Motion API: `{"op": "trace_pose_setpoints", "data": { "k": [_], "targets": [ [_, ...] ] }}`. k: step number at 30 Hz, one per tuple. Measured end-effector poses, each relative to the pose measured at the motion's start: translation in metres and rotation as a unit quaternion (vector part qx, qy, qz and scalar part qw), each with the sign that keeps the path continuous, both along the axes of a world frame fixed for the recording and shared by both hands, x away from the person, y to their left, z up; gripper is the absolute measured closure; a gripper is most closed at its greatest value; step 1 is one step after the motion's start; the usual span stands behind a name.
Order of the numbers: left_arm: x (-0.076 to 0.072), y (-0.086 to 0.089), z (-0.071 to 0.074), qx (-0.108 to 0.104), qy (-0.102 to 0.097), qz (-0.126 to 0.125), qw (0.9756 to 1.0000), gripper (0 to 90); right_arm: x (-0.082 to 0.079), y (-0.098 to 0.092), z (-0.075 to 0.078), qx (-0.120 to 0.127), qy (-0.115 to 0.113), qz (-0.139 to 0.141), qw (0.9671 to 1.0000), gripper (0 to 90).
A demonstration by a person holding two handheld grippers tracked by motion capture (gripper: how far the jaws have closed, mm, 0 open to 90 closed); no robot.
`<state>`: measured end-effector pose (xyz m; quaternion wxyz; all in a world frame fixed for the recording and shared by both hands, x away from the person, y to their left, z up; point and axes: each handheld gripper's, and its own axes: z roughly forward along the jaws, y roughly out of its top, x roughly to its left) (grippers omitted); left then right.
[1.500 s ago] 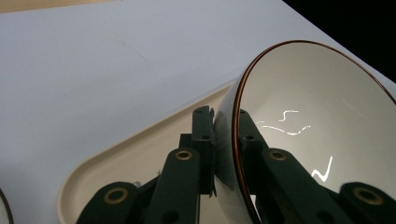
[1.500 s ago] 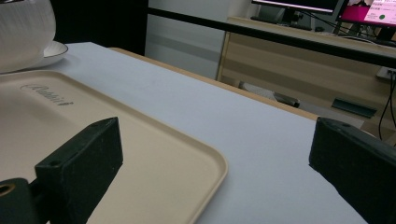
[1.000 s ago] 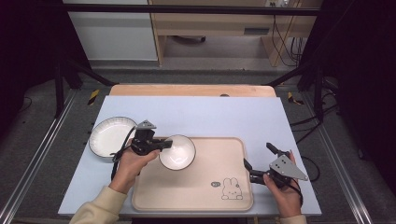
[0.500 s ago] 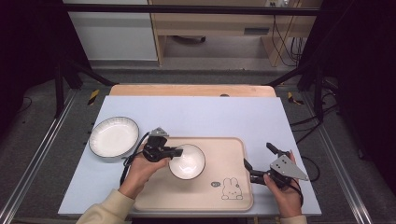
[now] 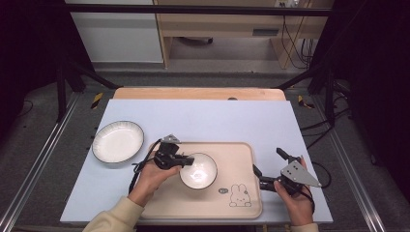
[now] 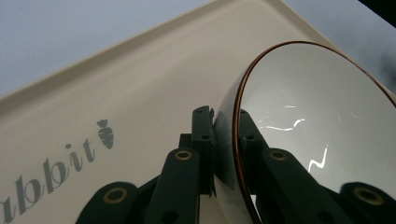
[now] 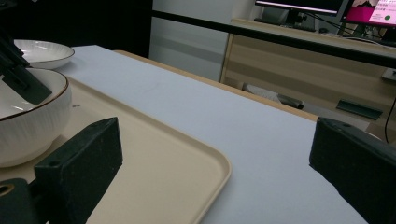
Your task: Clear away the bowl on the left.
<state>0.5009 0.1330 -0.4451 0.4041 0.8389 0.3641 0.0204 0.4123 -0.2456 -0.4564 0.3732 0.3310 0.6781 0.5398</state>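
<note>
On the tray (image 5: 241, 159), left tongs (image 5: 187, 161) pinch the bowl (image 5: 198, 170) rim — right tongs (image 5: 266, 170) gape wide.

Bowl (image 5: 198, 170) on tray (image 5: 241, 203), plate (image 5: 118, 141) left of it.

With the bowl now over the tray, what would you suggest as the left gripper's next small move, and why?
Probably open the jaws and let go. The left gripper is clamped on the rim of the bowl, one jaw inside and one outside, and the bowl appears to rest on the tray. The right gripper waits open beside the tray, clear of the bowl.
</note>
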Motion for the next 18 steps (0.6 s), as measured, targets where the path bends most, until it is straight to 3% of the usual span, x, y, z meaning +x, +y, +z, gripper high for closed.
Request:
{"op": "trace_pose_setpoints", "data": {
  "k": [11, 18],
  "targets": [
    [0.0011, -0.0019, -0.0036, 0.000, 0.015, -0.008, 0.9999, 81.5, 0.0007, 0.0021, -0.0007, -0.005, 0.002, 0.010, 0.9999, 2.8],
    [0.0018, -0.0023, -0.0045, 0.000, 0.022, 0.002, 0.9998, 81.4, 0.0008, 0.0024, -0.0009, -0.005, 0.002, 0.010, 0.9999, 2.8]
  ]
}}
